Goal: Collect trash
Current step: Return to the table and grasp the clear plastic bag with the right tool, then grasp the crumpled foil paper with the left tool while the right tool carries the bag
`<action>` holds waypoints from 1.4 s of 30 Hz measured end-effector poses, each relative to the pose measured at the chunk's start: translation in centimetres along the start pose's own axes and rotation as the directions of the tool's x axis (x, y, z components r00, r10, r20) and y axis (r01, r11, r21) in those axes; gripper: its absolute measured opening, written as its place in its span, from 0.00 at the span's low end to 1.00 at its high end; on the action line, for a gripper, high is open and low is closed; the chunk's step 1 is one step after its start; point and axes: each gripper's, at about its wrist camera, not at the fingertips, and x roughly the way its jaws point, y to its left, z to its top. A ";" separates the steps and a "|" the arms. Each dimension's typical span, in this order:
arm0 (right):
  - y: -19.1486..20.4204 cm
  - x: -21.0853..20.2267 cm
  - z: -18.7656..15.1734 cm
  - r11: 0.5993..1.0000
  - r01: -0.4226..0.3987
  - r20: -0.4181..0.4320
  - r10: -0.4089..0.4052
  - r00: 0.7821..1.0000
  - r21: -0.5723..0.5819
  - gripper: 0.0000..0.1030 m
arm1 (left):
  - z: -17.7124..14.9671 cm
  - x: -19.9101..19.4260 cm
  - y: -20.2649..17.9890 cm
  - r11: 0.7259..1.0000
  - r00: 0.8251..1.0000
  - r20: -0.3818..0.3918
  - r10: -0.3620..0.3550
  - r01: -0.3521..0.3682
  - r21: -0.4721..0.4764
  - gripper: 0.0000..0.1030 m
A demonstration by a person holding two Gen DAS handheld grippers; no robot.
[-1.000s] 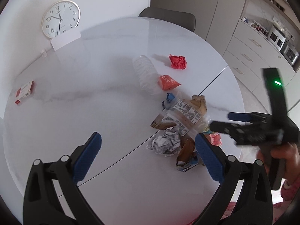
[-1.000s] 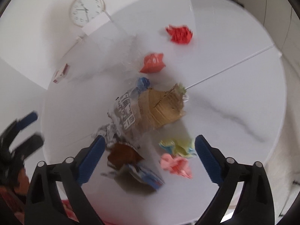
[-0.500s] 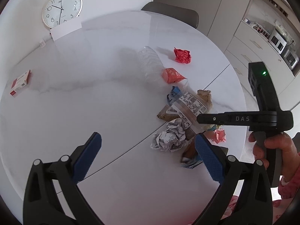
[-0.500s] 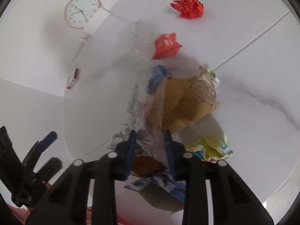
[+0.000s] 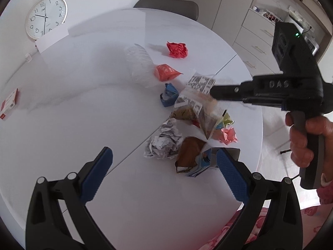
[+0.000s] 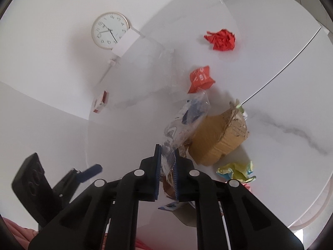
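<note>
My right gripper (image 6: 167, 174) is shut on a clear plastic bag (image 6: 185, 125) holding brown cardboard (image 6: 218, 141), lifted above the white table (image 6: 281, 95). In the left wrist view the bag (image 5: 201, 95) hangs from the right gripper (image 5: 214, 93) over a trash pile: crumpled newspaper (image 5: 164, 141), a brown wrapper (image 5: 189, 154), pink paper (image 5: 229, 135), a blue wrapper (image 5: 168, 96). My left gripper (image 5: 164, 177) is open and empty, near the table's front, short of the pile. An orange packet (image 5: 165, 71), red paper ball (image 5: 177, 50) and clear bottle (image 5: 139, 62) lie farther back.
A red and white box (image 5: 9, 104) lies at the table's left edge. A clock (image 5: 45, 16) leans on the wall behind. A grey chair (image 5: 166, 6) stands at the far side, cabinets (image 5: 260, 41) to the right. Yellow-green paper (image 6: 237, 170) lies near the table's right edge.
My right gripper went from open to shut on the plastic bag and lifted it off the pile. My left gripper stayed open and drew slightly closer to the trash.
</note>
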 end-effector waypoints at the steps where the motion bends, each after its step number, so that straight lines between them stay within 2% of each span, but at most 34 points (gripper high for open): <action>1: -0.1 -0.5 0.0 1.000 -0.012 0.011 0.012 1.000 0.007 0.10 | 0.0 0.2 0.1 1.000 1.000 -0.002 -0.005 0.005 -0.002 0.93; 4: -0.1 -1.5 0.4 0.999 -0.031 0.037 0.030 0.999 0.018 0.10 | 0.0 1.6 0.9 1.000 0.999 -0.025 -0.019 0.019 -0.023 0.92; 8: 0.3 -2.8 0.8 1.000 -0.024 0.071 0.024 0.997 0.008 0.10 | 0.2 4.0 2.6 0.998 0.998 -0.064 -0.019 0.015 -0.066 0.87; 10: 0.5 -3.9 0.8 1.000 -0.015 0.090 0.015 0.996 0.000 0.10 | 0.6 5.3 3.4 0.993 0.996 -0.083 -0.044 0.035 -0.114 0.79; 13: 0.4 -5.2 0.6 1.000 0.007 0.114 -0.007 0.994 -0.002 0.10 | 1.0 7.1 3.9 0.984 0.992 -0.096 -0.085 0.068 -0.165 0.77; 18: 0.2 -7.2 0.1 0.998 0.056 0.146 -0.056 0.988 0.003 0.10 | 0.9 9.3 2.9 0.990 0.989 -0.129 -0.077 0.061 -0.125 0.69; 20: -0.1 -7.8 -0.3 0.997 0.075 0.154 -0.076 0.985 0.008 0.10 | 0.7 9.7 2.7 0.990 0.987 -0.131 -0.096 0.081 -0.114 0.59; 22: -0.4 -8.6 -0.8 0.996 0.091 0.165 -0.093 0.982 0.021 0.10 | 0.7 9.9 2.4 0.988 0.984 -0.128 -0.120 0.105 -0.115 0.53; 23: -0.6 -8.9 -1.1 0.995 0.094 0.169 -0.097 0.981 0.028 0.10 | 0.7 9.8 2.3 0.987 0.985 -0.121 -0.125 0.111 -0.118 0.48; 27: -1.6 -10.5 -2.4 0.991 0.120 0.191 -0.130 0.973 0.062 0.10 | 0.8 9.5 2.3 0.986 0.987 -0.108 -0.123 0.109 -0.126 0.43; 32: -3.5 -13.2 -4.3 0.980 0.153 0.230 -0.180 0.956 0.128 0.10 | 1.0 8.5 3.2 0.982 0.991 -0.085 -0.106 0.090 -0.166 0.42; 36: -6.1 -15.7 -6.3 0.960 0.202 0.251 -0.248 0.936 0.195 0.10 | 1.6 5.7 3.8 0.983 0.997 -0.038 -0.068 0.060 -0.173 0.42; 40: -10.2 -16.6 -9.0 0.914 0.309 0.208 -0.367 0.907 0.263 0.10 | 2.5 1.7 3.2 0.986 0.999 0.016 -0.039 0.041 -0.160 0.42; 42: -12.8 -16.0 -10.3 0.893 0.337 0.170 -0.396 0.902 0.298 0.10 | 3.0 0.2 2.2 0.988 0.998 0.034 -0.045 0.049 -0.144 0.42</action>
